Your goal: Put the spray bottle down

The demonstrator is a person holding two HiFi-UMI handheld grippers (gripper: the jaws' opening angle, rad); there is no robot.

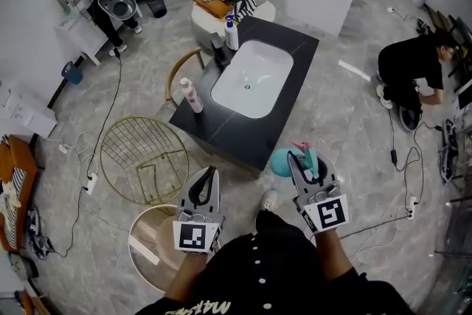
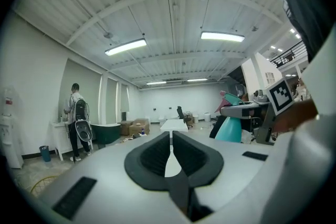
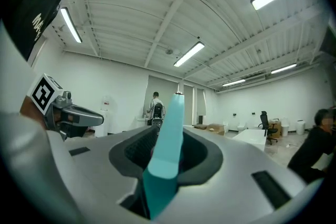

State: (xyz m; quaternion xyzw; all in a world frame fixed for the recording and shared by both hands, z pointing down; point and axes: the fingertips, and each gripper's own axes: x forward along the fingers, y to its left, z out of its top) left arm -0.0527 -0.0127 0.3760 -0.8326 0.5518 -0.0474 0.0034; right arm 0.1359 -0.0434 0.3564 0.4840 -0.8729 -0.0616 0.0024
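Short of the black counter [image 1: 221, 135], we judged ourselves mid-carry: the right gripper [image 1: 304, 161] was clamped on the teal spray bottle [image 1: 283, 162], held in the air just off the counter's near corner. The left gripper [image 1: 209, 178] had its jaws together on nothing. Next we would need to clear the near edge and lower the bottle onto bare top between that edge and the white basin [image 1: 251, 77]; a pink bottle [image 1: 192, 95] stood at the left rim.
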